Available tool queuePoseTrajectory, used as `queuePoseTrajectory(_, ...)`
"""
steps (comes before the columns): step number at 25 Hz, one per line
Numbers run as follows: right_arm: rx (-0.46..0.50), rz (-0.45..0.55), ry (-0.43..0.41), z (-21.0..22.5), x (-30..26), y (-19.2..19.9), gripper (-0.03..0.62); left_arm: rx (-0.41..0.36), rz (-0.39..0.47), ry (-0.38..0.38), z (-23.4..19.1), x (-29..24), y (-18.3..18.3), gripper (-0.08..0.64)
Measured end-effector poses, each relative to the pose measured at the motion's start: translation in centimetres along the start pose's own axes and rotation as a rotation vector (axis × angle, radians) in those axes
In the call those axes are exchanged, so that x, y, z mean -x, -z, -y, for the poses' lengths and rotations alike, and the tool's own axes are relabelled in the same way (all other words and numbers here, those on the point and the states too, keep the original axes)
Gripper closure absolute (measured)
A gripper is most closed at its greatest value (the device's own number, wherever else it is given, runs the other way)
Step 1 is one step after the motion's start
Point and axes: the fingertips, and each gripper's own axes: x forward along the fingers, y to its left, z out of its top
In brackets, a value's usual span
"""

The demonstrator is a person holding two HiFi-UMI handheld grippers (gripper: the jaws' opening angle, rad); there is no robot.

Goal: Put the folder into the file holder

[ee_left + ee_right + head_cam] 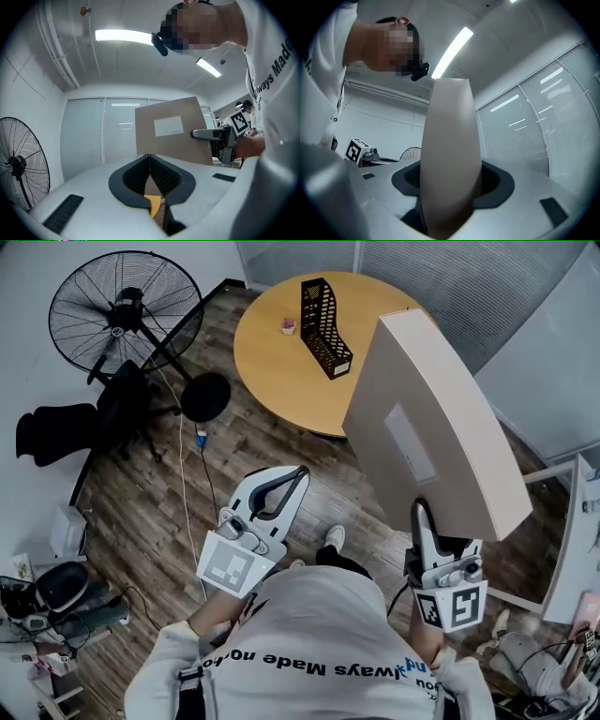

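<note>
folder [427,418], a beige one with a pale label [410,443] on its broad face, is up in the air in front of the person, standing on end and leaning away. in the head view its upper part overlaps the near edge of the round wooden table [272,362]. the right gripper [424,519] grasps it at the lower edge. that gripper's own view shows the rounded narrow side of the folder filling the space between the jaws, which are clenched on it.

the left gripper [292,476] is held lower, over the wooden floor. its jaws are pressed together tip to tip with nothing between them.

the black mesh file holder [323,324] stands on the table, well apart from the folder, and looks empty. a small pink object [289,326] sits just beside it. a large floor fan [127,310] stands to the left of the table.

the step in hand looks like the carry towards the holder, so most of the task is ahead. to do it well, turn the folder until its thin side runs along the holder's length. then bring it over the open top and lower it straight down, not at a slant. the mesh holder is probably light and could slide or tip if the folder catches a wall. the free left gripper could steady it.
</note>
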Motion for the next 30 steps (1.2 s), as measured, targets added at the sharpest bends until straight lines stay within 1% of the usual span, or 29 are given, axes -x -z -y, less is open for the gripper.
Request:
queuePoseTrajectory(9,-0.013,-0.007,-0.011,4.3,-1.4,0.8,0.299,0.004,-0.023,-0.004,0.4,-4.5,0.9,0.535)
queuePoseTrajectory(15,-0.016,-0.014,-0.017,6.6,-2.0,1.2,0.299,0.012,-0.018,-0.019,0.6,-6.6,1.1,0.535)
queuePoseTrajectory(22,-0.02,-0.017,-0.023,7.5,-2.3,1.8,0.299,0.016,-0.038,-0.034,0.6,-7.0,2.1,0.537)
queuePoseTrajectory(30,-0.016,-0.028,-0.037,6.9,-4.8,2.8,0.299,0.032,-0.026,-0.049,-2.0,-7.4,3.0,0.535)
